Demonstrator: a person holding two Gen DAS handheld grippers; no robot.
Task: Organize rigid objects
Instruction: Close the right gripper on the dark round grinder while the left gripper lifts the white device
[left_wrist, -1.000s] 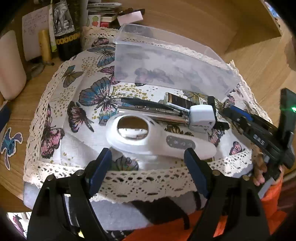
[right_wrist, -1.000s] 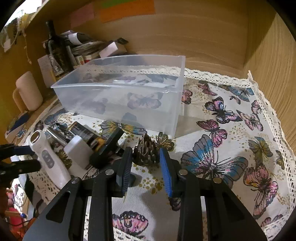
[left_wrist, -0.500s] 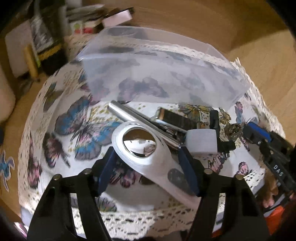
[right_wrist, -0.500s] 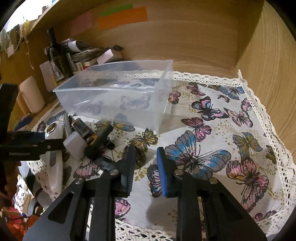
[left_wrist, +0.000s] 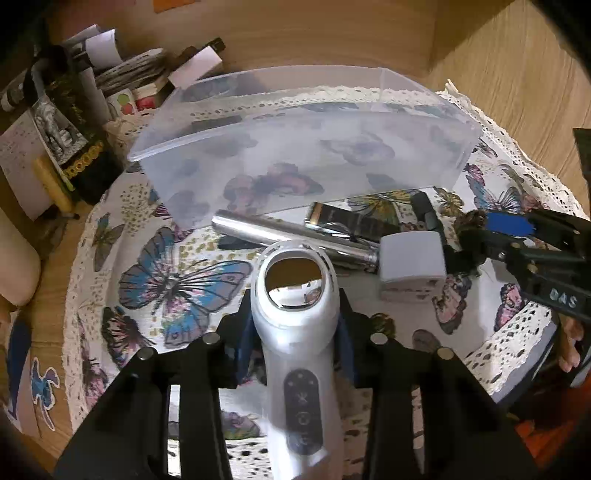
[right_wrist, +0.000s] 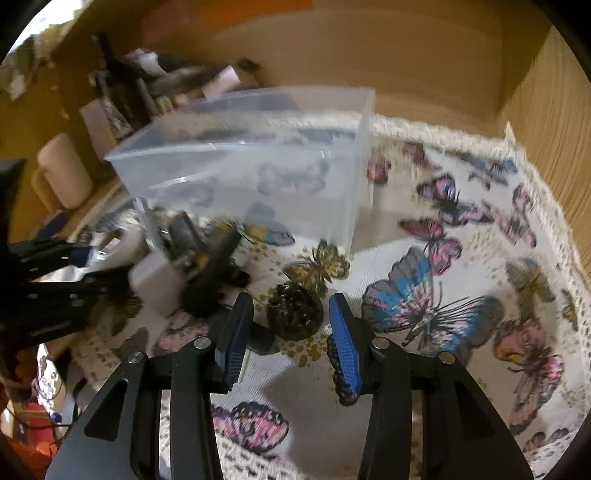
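Note:
My left gripper (left_wrist: 295, 325) is shut on a white handheld device (left_wrist: 295, 332) with a round mirrored head, holding it by the neck above the cloth. Beyond it lie a silver tube (left_wrist: 291, 236), a dark flat bar (left_wrist: 354, 221) and a white cube adapter (left_wrist: 410, 266). The clear plastic bin (left_wrist: 303, 147) stands behind them, empty. My right gripper (right_wrist: 291, 325) is open with a dark pine cone (right_wrist: 295, 314) on the cloth between its fingers, apart from both pads. The right gripper also shows in the left wrist view (left_wrist: 495, 229). The bin also shows in the right wrist view (right_wrist: 251, 177).
A butterfly cloth with a lace edge (right_wrist: 461, 295) covers the wooden table. Bottles, papers and boxes (left_wrist: 74, 122) crowd the far left corner. A cream cup (right_wrist: 62, 173) stands left of the bin. A wooden wall (right_wrist: 546, 129) rises at the right.
My left gripper closed on the white device and turned it lengthwise toward the camera. My right gripper opened wider, and the pine cone now sits between its fingers.

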